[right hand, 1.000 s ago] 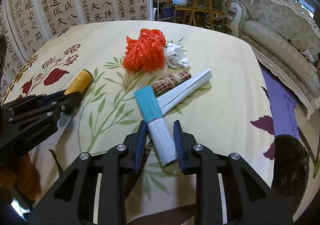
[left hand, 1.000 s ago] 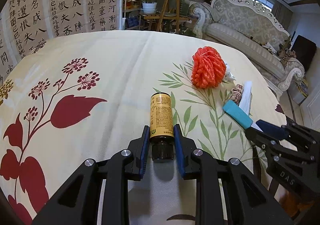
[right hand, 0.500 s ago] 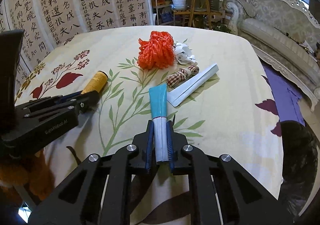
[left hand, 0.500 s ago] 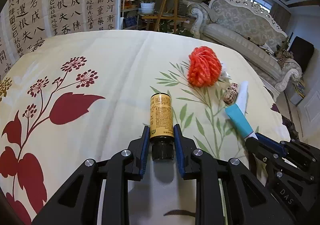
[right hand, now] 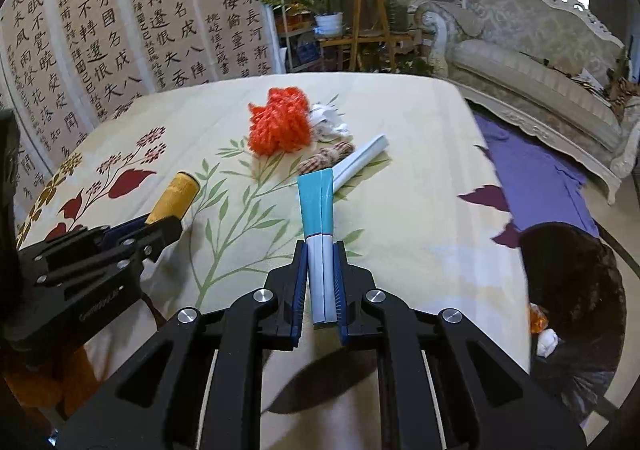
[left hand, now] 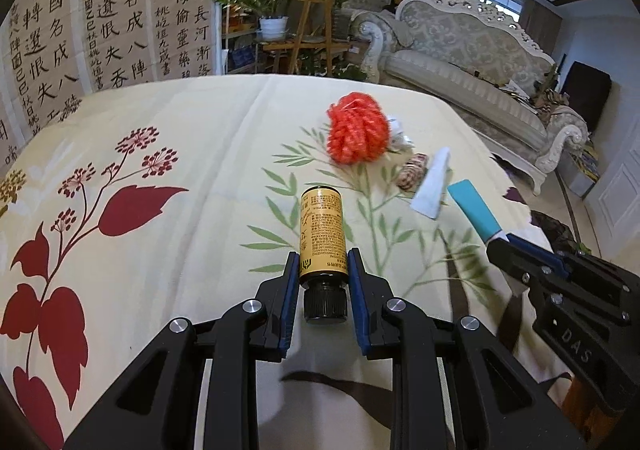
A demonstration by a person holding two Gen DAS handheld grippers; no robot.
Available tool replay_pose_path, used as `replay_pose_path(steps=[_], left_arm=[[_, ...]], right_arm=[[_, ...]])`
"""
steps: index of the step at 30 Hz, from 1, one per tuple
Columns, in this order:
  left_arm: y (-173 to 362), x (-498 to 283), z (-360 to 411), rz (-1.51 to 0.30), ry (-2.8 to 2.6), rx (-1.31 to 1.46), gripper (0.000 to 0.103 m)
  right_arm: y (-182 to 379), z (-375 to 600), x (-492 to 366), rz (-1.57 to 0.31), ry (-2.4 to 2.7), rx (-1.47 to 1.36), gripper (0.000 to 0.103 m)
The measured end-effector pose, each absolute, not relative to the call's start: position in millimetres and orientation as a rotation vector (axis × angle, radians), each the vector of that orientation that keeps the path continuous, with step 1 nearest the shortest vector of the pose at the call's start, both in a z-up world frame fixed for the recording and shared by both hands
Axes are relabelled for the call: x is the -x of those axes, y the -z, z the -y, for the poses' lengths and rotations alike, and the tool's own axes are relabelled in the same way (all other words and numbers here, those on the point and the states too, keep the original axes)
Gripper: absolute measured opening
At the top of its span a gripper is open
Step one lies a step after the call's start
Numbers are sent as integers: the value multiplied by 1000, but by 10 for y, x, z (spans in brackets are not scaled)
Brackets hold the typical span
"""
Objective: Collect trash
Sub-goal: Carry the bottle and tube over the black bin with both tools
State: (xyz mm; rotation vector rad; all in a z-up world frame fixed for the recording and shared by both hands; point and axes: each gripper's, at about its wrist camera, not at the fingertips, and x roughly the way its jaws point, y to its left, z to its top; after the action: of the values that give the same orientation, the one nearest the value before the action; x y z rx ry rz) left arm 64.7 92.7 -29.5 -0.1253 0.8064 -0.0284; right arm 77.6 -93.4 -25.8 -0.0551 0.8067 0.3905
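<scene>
Left gripper (left hand: 323, 270) pinching yellow bottle (left hand: 322, 236) near its cap; right gripper (right hand: 321, 282) clamping teal-and-white packet (right hand: 319, 226). Could slip: round glass rolling, flimsy packet bending toward 12 o'clock.

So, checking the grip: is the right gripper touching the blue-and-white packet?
Touching. Right wrist view shows the right gripper shut on the blue-and-white packet, both pads pressed against its sides.
</scene>
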Motion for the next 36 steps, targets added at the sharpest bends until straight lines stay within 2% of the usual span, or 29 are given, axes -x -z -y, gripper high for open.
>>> replay_pose_path(steps=[19, 36], left_arm=[[99, -541, 16, -749, 190, 27, 25], [94, -723, 1180, -723, 385, -73, 25]], right_arm=[[63, 1960, -579, -723, -166, -48, 13], [170, 2968, -480, -704, 54, -147, 13]])
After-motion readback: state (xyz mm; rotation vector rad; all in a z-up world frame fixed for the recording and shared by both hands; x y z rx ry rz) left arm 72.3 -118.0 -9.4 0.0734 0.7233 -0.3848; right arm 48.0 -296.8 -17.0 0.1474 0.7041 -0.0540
